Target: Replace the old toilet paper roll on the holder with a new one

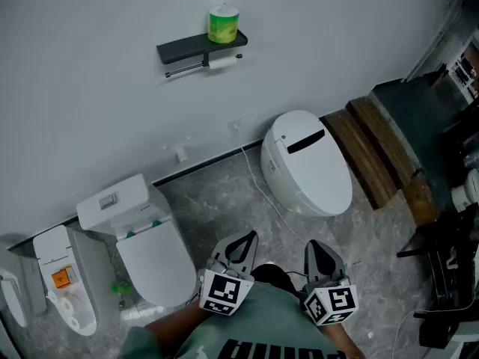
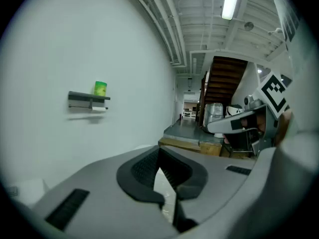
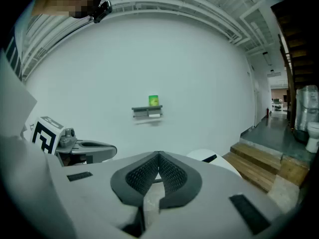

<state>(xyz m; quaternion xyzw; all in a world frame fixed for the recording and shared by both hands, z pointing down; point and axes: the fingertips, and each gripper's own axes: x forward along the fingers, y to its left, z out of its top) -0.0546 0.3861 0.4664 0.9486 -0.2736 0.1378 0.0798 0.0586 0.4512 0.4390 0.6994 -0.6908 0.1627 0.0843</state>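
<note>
1. the holder (image 1: 183, 48) is a dark shelf fixed high on the wall (image 1: 90, 111). it is far ahead of both tools and well apart from them.
2. the old roll (image 1: 222, 63) hangs on the bar under the shelf, near its right end, with its long axis level and running along the wall.
3. the new roll (image 1: 223, 24), in a green wrapper, stands upright on the shelf just above the old one.
4. the left tool (image 1: 243, 239) is closed, its tips together with nothing between them. it is held low in front of the person.
5. the right tool (image 1: 318, 247) is closed too and empty, just beside the left one at about the same height.
6. in the head view the holder lies up and slightly left of the left tool, so the left one looks a little nearer sideways. in the right gripper view the holder sits almost straight over that tool's tips, so the right one seems better aimed.
7. my judgement is that nothing is within reach yet. the coming move is a long approach forward and upward, across the floor between the two white toilets (image 1: 307, 163).
8. i cannot tell which end of the bar is free for sliding the old roll off.
</note>
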